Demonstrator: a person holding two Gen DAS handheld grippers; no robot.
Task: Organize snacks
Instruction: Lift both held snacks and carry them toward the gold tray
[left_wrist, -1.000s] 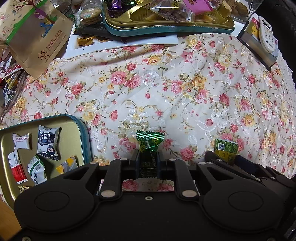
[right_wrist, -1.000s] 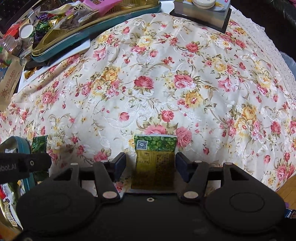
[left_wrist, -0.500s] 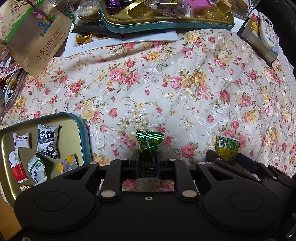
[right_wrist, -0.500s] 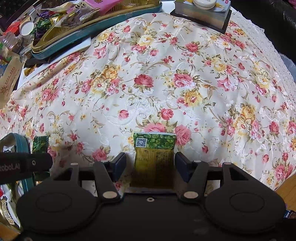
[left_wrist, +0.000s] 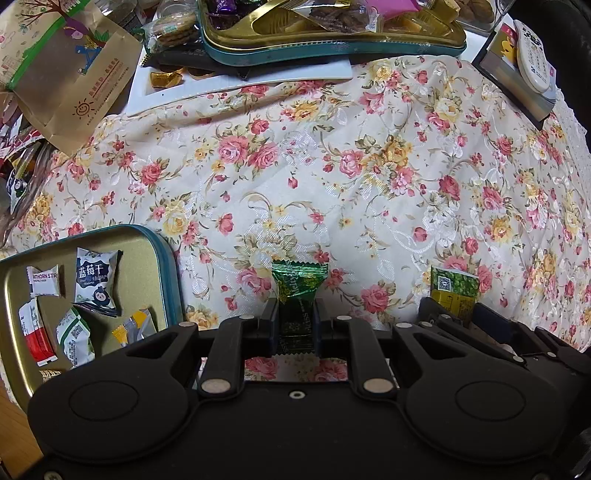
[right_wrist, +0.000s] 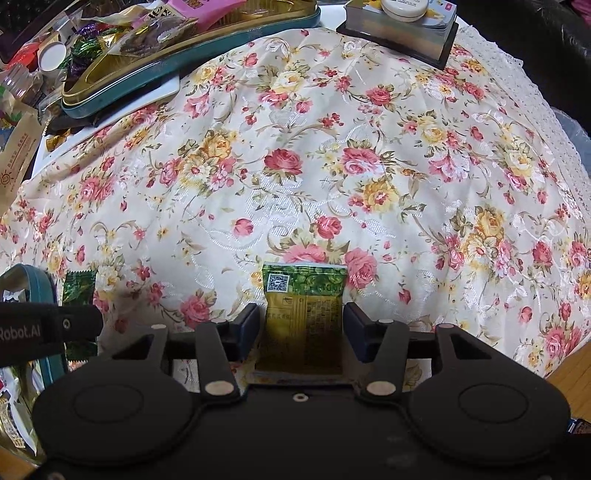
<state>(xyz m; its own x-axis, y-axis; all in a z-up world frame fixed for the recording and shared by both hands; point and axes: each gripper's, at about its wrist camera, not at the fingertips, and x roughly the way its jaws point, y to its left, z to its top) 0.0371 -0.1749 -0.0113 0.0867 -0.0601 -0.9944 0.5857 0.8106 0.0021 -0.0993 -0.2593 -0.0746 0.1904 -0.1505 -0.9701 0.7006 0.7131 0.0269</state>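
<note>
The left tongs (left_wrist: 295, 325) are closed tight on a green candy (left_wrist: 298, 286), and the right tongs (right_wrist: 301, 326) stand wider around a yellow-green packet (right_wrist: 304, 314), just beside them.

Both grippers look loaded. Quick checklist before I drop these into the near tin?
1. Left gripper clamped on green candy: ok.
2. Right gripper firm on yellow-green packet: cannot tell; gaps show beside the packet.
3. Tin open, with bare floor for more: ok.
4. Cloth between candy and tin free of obstacles: ok.
5. Grippers apart from each other: ok, but close.
</note>
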